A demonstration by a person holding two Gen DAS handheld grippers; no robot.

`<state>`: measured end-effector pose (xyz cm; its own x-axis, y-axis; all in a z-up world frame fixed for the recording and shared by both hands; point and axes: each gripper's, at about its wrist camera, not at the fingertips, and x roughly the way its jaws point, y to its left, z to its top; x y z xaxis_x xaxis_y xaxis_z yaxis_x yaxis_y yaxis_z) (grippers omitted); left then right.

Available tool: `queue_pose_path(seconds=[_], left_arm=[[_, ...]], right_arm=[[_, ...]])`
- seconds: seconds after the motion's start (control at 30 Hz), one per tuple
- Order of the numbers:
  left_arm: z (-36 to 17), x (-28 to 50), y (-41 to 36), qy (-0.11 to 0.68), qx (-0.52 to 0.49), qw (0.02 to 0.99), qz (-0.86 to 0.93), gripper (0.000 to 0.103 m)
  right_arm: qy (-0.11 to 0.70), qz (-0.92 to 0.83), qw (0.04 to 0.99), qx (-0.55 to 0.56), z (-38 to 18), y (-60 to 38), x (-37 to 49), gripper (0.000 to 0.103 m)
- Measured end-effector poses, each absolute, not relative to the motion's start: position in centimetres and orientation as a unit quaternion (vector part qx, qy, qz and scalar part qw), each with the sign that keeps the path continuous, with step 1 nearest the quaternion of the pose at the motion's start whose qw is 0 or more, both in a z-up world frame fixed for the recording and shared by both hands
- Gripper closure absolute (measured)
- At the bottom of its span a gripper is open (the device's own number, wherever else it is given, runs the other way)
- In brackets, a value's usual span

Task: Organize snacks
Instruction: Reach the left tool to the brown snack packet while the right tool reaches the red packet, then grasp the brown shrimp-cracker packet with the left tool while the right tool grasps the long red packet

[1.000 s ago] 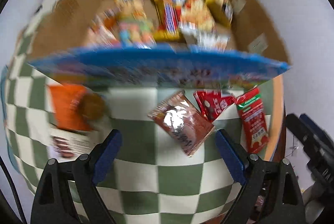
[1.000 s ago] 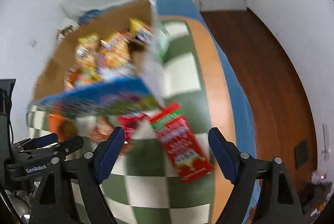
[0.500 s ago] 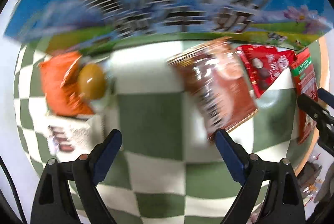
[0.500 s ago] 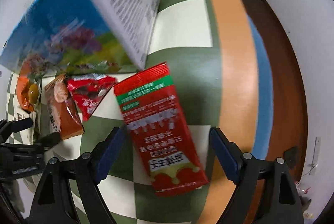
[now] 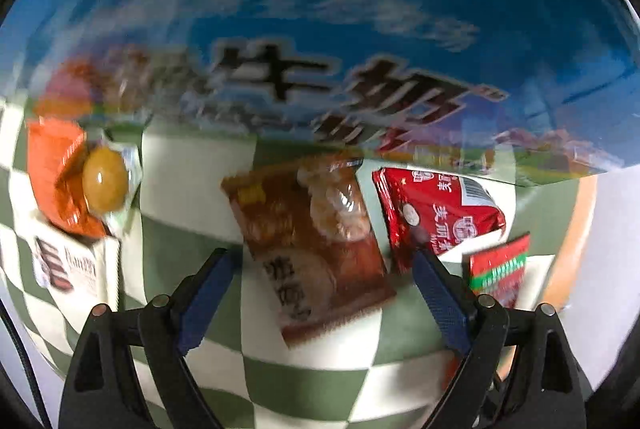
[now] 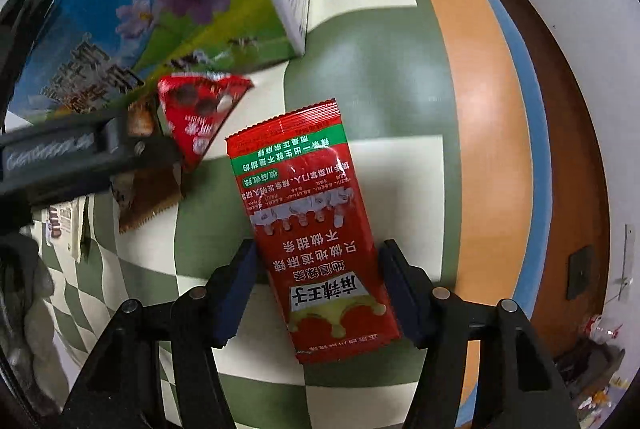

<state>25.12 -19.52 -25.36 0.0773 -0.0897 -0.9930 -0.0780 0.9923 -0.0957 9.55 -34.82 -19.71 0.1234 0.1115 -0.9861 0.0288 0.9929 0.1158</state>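
A brown snack packet (image 5: 308, 241) lies flat on the green-and-white checked cloth (image 5: 192, 245). My left gripper (image 5: 320, 261) points down over it. Its jaws are closing, with the packet's lower half between them and a gap on each side. A long red packet (image 6: 316, 229) lies lengthwise between the fingers of my right gripper (image 6: 318, 261). Those jaws are closing too, and the blue pads (image 6: 240, 269) stand just off the packet's edges. The same red packet (image 5: 500, 269) shows at the right of the left wrist view.
The blue printed wall of the snack box (image 5: 320, 9) rises just behind the packets. A small red packet (image 5: 436, 213) lies between the two held-over packets. An orange packet (image 5: 60, 181) and a white one (image 5: 72, 269) lie left. The table's orange edge (image 6: 480, 109) runs right.
Both grippers have sunk toward the table, so the box's inside has gone out of view. Both pairs of jaws have narrowed around the brown and the long red packet.
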Motion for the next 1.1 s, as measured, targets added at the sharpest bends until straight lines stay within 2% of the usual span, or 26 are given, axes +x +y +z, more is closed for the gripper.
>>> queue_pose_path(seconds=[0.1, 0.27, 0.4, 0.53, 0.7, 0.83, 0.87, 0.93, 1.1], left_arm=[[-25.5, 24.8, -19.8, 0.671, -0.024, 0.741, -0.009, 0.035], [-25.4, 24.1, -18.9, 0.670, 0.010, 0.741, -0.025, 0.044], [-25.7, 21.1, -17.5, 0.681, 0.020, 0.731, -0.042, 0.044], [-26.4, 19.7, -16.6, 0.705, -0.014, 0.706, -0.069, 0.044], [-27.7, 21.3, -16.0, 0.713, -0.054, 0.697, -0.064, 0.032], [-27.5, 22.4, -16.5, 0.703, -0.042, 0.708, -0.062, 0.032], [-27.4, 23.0, -16.9, 0.699, -0.037, 0.711, -0.063, 0.034], [-26.7, 23.4, -17.3, 0.694, -0.025, 0.717, -0.067, 0.047], [-26.8, 20.1, -17.6, 0.705, -0.021, 0.704, -0.081, 0.048]], right_arm=[[0.662, 0.028, 0.747, 0.056, -20.0, -34.6, 8.5, 0.039], [0.664, 0.029, 0.745, 0.061, -20.1, -34.2, 6.8, 0.039], [0.674, 0.041, 0.735, 0.068, -20.6, -33.3, 5.7, 0.039], [0.686, 0.057, 0.720, 0.089, -21.2, -32.3, 4.5, 0.037], [0.690, 0.052, 0.715, 0.103, -21.7, -31.9, 4.9, 0.037], [0.686, 0.045, 0.723, 0.071, -21.6, -31.7, 6.2, 0.037], [0.683, 0.043, 0.727, 0.059, -21.8, -31.1, 5.9, 0.038], [0.673, 0.037, 0.737, 0.043, -21.8, -29.3, 5.3, 0.044], [0.686, 0.055, 0.718, 0.103, -21.9, -27.8, 3.6, 0.043]])
